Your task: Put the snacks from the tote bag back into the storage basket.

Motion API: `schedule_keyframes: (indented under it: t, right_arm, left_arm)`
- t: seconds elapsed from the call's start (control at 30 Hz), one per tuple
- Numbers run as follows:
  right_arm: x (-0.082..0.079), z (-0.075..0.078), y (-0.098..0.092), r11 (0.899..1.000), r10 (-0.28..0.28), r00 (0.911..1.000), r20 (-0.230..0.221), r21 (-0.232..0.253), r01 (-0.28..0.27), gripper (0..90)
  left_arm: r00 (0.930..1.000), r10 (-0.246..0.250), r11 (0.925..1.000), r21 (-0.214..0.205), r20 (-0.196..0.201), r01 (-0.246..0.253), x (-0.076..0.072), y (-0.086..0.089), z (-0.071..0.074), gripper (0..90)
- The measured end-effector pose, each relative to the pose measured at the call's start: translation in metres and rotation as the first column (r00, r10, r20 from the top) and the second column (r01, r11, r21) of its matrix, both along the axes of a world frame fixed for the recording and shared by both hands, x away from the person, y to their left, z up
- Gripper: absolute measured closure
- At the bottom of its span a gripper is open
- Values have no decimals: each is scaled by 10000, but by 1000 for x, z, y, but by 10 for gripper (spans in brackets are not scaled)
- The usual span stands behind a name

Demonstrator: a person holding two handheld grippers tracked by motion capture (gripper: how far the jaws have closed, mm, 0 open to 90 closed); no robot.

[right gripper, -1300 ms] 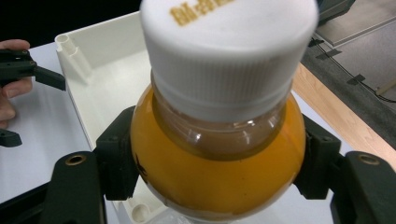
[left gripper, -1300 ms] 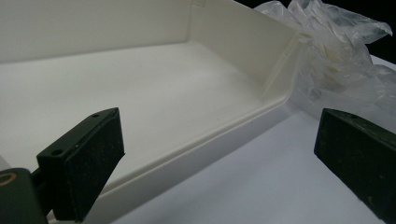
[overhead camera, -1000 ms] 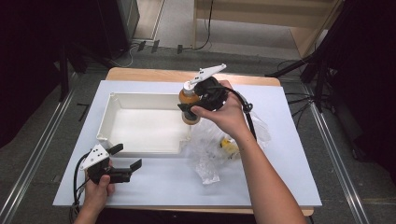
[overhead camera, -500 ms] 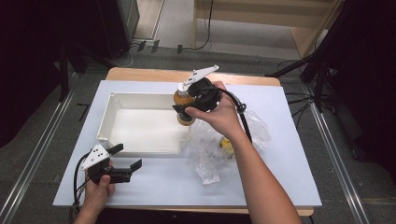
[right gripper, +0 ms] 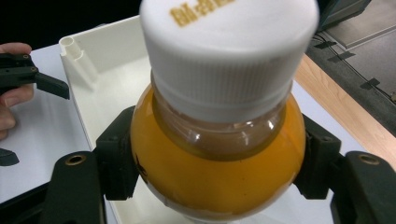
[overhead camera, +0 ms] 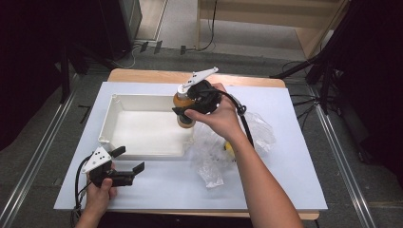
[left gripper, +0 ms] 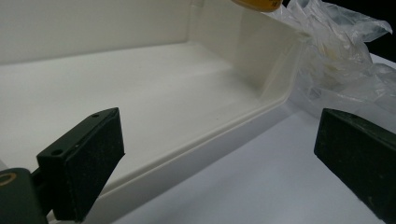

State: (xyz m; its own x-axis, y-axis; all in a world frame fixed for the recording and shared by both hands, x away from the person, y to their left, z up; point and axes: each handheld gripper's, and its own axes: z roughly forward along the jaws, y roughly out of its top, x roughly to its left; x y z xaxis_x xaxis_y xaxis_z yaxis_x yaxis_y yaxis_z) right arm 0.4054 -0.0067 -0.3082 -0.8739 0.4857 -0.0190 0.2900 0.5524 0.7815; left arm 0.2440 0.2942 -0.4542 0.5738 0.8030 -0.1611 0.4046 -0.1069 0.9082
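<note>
A small bottle of orange liquid (overhead camera: 183,102) (right gripper: 217,158) with a white ribbed cap (right gripper: 229,51) hangs over the right end of the white tray (overhead camera: 114,99). My right gripper (overhead camera: 184,113) (right gripper: 217,161) is shut on the bottle's body, one black pad on each side. My left gripper (overhead camera: 129,159) (left gripper: 224,158) rests on the white table sheet just in front of the tray's near left corner, open, with nothing between its pads. In the left gripper view the tray's near wall (left gripper: 210,135) runs across between the jaws.
A crumpled clear plastic bag (overhead camera: 228,142) (left gripper: 341,65) with something yellow inside lies right of the tray. The white sheet (overhead camera: 285,180) covers a wooden table (overhead camera: 142,76). Dark floor and metal rails surround it.
My right hand has carried the bottle a little to the left, over the tray's right end. The left gripper has stayed in place.
</note>
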Motion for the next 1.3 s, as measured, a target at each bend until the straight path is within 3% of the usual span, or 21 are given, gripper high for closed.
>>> schedule_keyframes:
  t: [1.3]
  right_arm:
    - [2, -21, 12, 9998, 105, 9999, -86, -152, -106, 310]
  left_arm:
    - [10000, -36, 10000, 26, 26, 36, 0, -1, 0, 18]
